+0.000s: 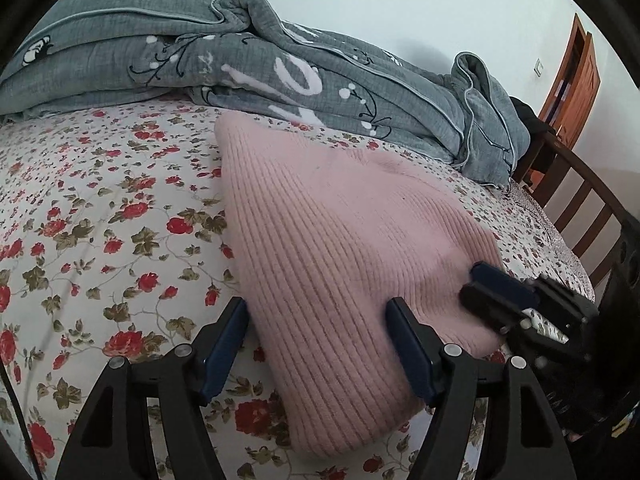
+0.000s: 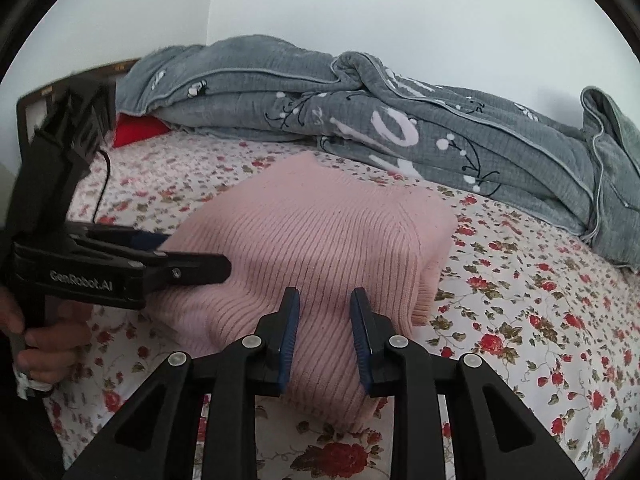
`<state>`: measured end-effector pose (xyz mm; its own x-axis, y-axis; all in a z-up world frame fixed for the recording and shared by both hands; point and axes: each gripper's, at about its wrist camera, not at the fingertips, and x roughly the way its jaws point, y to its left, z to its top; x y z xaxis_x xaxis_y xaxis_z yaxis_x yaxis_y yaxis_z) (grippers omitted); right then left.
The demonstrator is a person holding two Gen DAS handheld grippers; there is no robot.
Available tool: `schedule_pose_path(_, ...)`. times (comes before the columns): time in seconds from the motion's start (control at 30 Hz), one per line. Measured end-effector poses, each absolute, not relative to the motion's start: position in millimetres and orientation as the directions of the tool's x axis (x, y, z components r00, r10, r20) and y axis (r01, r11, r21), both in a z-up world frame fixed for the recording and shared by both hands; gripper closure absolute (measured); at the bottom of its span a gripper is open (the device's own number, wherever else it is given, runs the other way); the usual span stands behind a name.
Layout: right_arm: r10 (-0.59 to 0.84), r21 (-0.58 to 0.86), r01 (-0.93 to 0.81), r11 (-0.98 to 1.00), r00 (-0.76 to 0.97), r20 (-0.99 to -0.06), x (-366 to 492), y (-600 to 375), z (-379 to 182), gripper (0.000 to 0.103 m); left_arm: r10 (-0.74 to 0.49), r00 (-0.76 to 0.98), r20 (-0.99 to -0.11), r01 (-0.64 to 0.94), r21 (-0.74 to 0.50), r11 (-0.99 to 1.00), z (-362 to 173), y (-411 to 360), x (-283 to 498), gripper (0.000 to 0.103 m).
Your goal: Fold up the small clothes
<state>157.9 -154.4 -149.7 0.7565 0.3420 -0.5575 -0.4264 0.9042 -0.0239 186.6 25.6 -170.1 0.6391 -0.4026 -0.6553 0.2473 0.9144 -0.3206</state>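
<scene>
A folded pink ribbed sweater [image 1: 344,240] [image 2: 320,232] lies on the floral bedsheet [image 1: 100,220]. My left gripper [image 1: 318,314] is open wide. One finger rests beside the sweater's near left edge, the other on top of it, and neither pad presses the knit. In the right wrist view the left gripper [image 2: 192,254] reaches in from the left over the sweater's corner, held by a hand [image 2: 48,340]. My right gripper [image 2: 325,310] stands narrow on the sweater's near right part, with a ridge of knit filling the gap between its pads. From the left wrist view the right gripper [image 1: 484,284] sits at the sweater's right edge.
A rumpled grey quilt [image 1: 280,60] [image 2: 400,128] lies along the wall behind the sweater. A red cushion [image 2: 136,130] peeks out under its left end. A dark wooden bed rail [image 1: 580,208] bounds the bed on the right, with a wooden door [image 1: 576,80] beyond it.
</scene>
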Motion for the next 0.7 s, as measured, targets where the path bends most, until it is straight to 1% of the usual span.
schedule_pose_path(0.07,0.349,-0.005,-0.412,0.911,0.779,-0.521,156.6,-164.0,-142.3,0.075,-0.398,0.643,-0.654,0.247,-0.315,0.916,-169.4,24.7,185.8,0.032)
schedule_pose_path(0.13,0.347,0.017,-0.391,0.920,0.793,-0.501,157.3,-171.8,-138.7,0.069,-0.396,0.645,-0.654,0.247,-0.313,0.917,-169.1,24.4,185.9,0.032)
schedule_pose_path(0.17,0.339,0.028,-0.377,0.926,0.796,-0.501,159.7,-175.4,-138.1,0.066,-0.397,0.645,-0.653,0.246,-0.314,0.917,-169.2,24.3,185.9,0.032)
schedule_pose_path(0.23,0.298,0.025,-0.336,0.942,0.796,-0.527,167.2,-179.4,-142.0,0.063,-0.397,0.645,-0.653,0.244,-0.317,0.917,-169.6,24.3,185.9,0.032)
schedule_pose_path(0.33,0.251,0.029,-0.293,0.956,0.758,-0.602,182.0,-182.2,-157.6,0.062,-0.398,0.645,-0.652,0.242,-0.319,0.916,-169.0,23.6,186.4,0.032)
schedule_pose_path(0.37,0.253,0.039,-0.290,0.956,0.753,-0.607,183.2,-183.0,-159.8,0.061,-0.396,0.647,-0.652,0.242,-0.318,0.917,-168.7,23.2,186.7,0.032)
schedule_pose_path(0.5,0.238,0.017,-0.284,0.959,0.769,-0.593,180.0,-182.6,-157.9,0.060,-0.413,0.656,-0.631,0.248,-0.336,0.909,-159.9,26.2,187.0,0.033)
schedule_pose_path(0.53,0.234,0.011,-0.283,0.959,0.770,-0.593,180.0,-181.8,-158.8,0.060,-0.422,0.667,-0.614,0.248,-0.351,0.903,-156.1,29.2,186.7,0.036)
schedule_pose_path(0.7,0.233,0.012,-0.281,0.960,0.772,-0.591,180.2,-182.4,-159.0,0.060,-0.467,0.701,-0.539,0.260,-0.416,0.871,-141.0,36.2,189.1,0.036)
